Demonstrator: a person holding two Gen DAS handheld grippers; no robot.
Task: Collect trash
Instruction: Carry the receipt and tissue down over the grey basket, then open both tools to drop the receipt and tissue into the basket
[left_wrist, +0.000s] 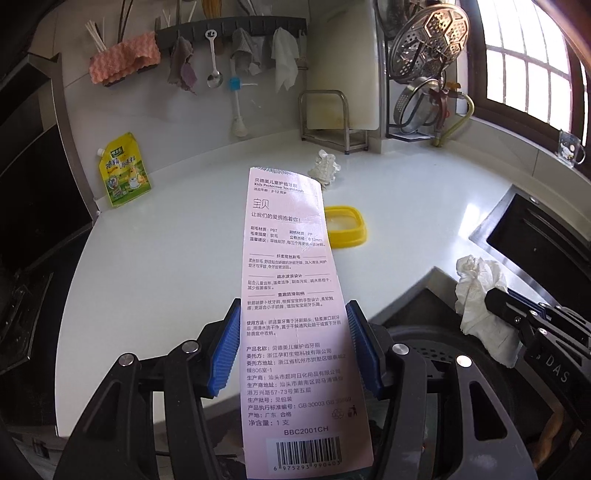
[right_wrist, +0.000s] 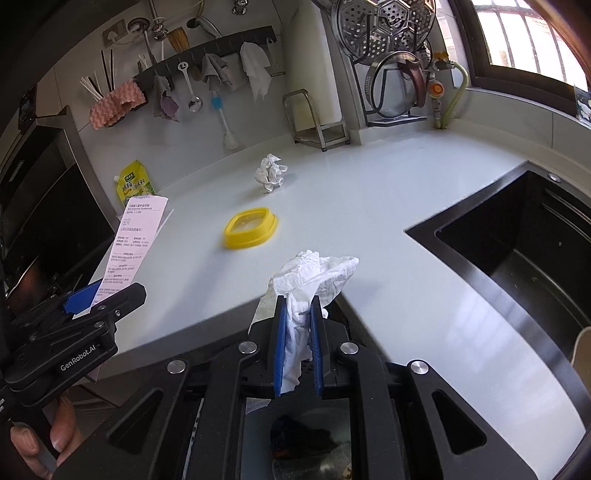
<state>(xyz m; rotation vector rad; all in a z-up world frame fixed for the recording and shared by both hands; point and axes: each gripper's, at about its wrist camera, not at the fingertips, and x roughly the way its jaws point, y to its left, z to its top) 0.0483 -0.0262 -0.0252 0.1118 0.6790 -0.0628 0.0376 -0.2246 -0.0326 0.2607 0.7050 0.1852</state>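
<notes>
My left gripper (left_wrist: 291, 317) is shut on a long pink toothbrush package card (left_wrist: 291, 295), held upright off the counter's front edge; both show in the right wrist view, the card (right_wrist: 129, 243) at left. My right gripper (right_wrist: 298, 306) is shut on a crumpled white tissue (right_wrist: 314, 273), also visible in the left wrist view (left_wrist: 480, 295). Both hang above a dark bin (right_wrist: 306, 435) with trash inside. On the white counter (left_wrist: 166, 277) lie a crumpled paper ball (right_wrist: 270, 172), a yellow lid (right_wrist: 251, 227) and a yellow sauce pouch (left_wrist: 123, 171).
A black sink (right_wrist: 524, 258) is sunk into the counter at right. A metal rack (right_wrist: 316, 122), a cutting board and hanging steamer pans (right_wrist: 384, 33) stand at the back. Cloths and utensils hang on a wall rail (left_wrist: 229, 29). A black stove area (left_wrist: 26, 221) is at left.
</notes>
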